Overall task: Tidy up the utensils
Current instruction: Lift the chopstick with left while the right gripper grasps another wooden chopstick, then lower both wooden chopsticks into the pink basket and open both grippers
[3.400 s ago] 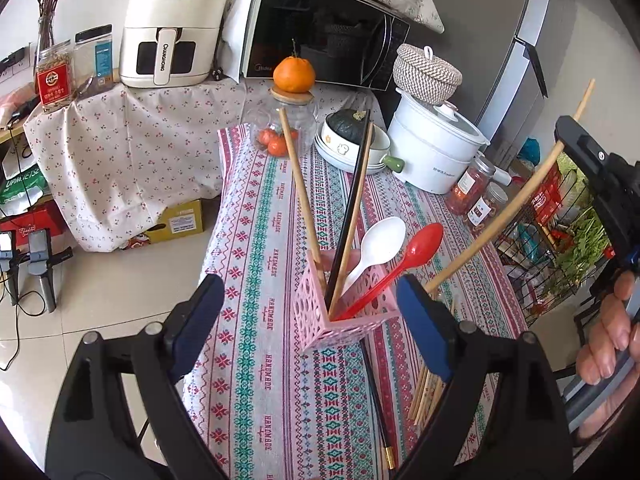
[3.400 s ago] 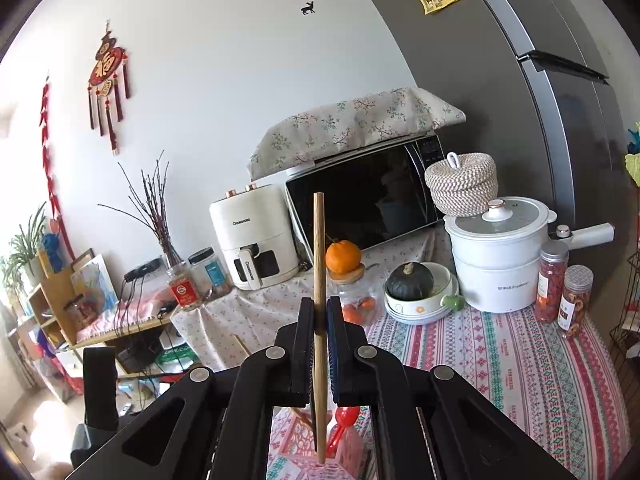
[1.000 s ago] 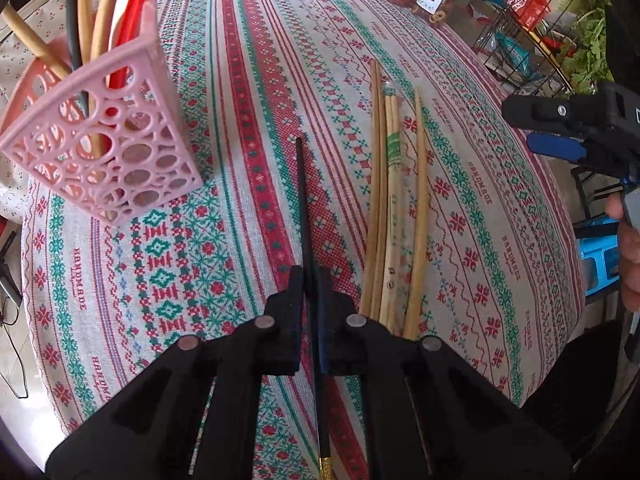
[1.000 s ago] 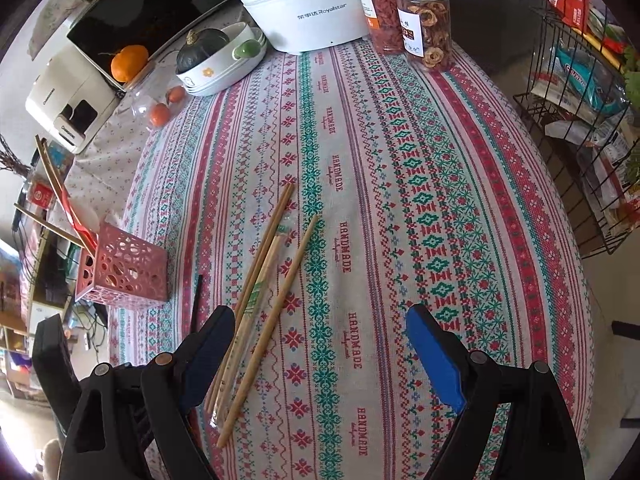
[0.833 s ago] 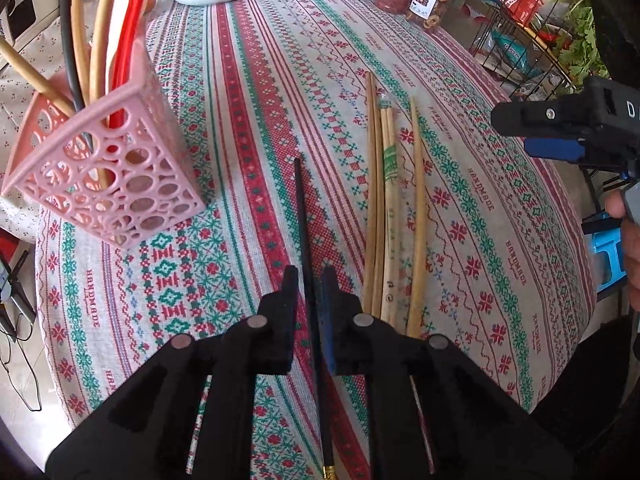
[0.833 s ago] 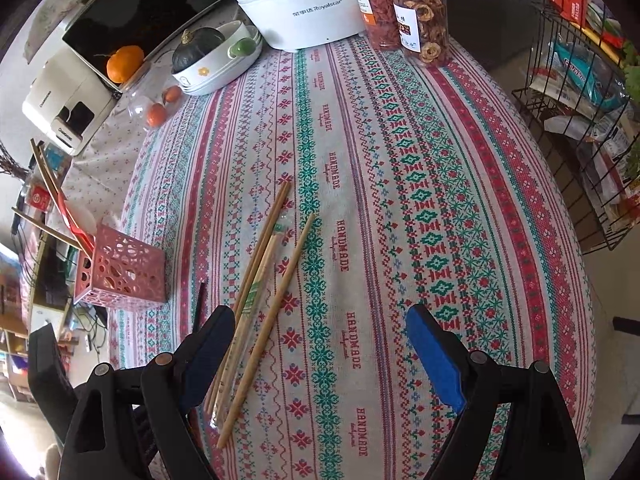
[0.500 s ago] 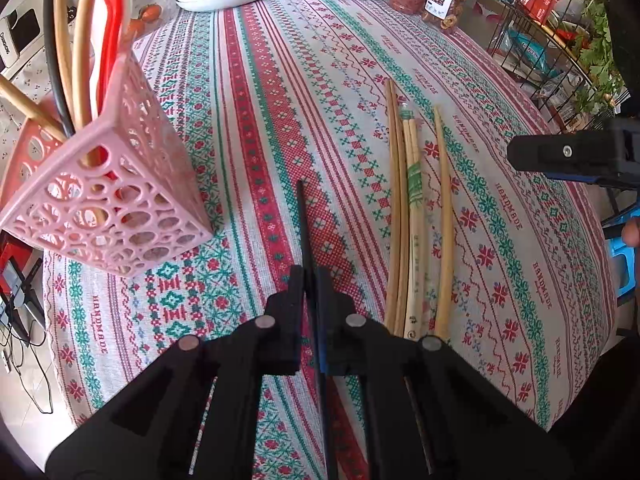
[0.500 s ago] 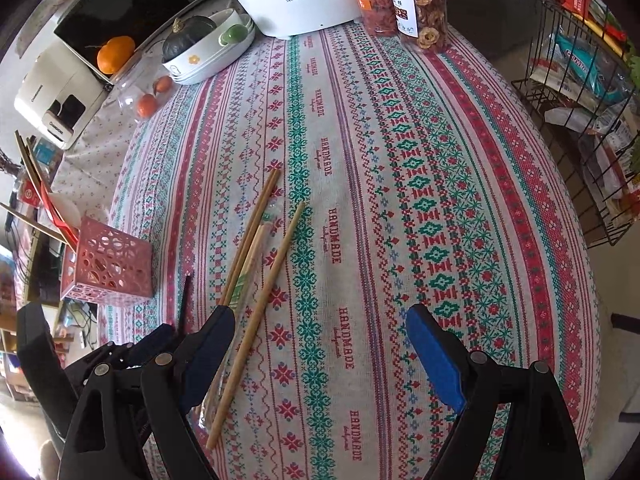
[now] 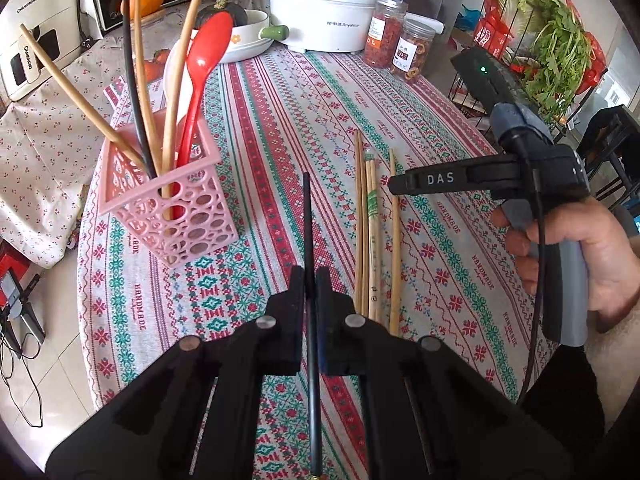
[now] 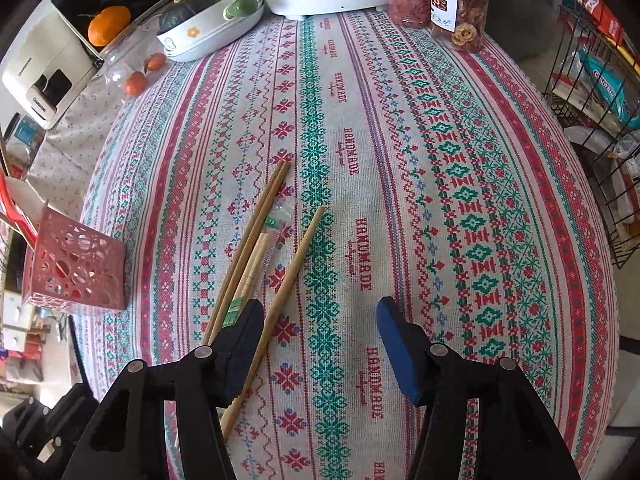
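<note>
Black chopstick lifted over the table [image 9: 448, 128], bound for the holder [image 9: 168, 216]

Left gripper [image 9: 310, 276] pinches the black chopstick [image 9: 307, 216] above the table's near edge; right gripper [image 10: 320, 316] gapes over bamboo chopsticks [image 9: 374, 224]. A thin grip could let it swivel and miss the crowded holder.

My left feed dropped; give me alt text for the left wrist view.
The left gripper is shut on a black chopstick above the striped tablecloth. A pink holder with utensils stands to its left, and wooden chopsticks lie to its right.
</note>
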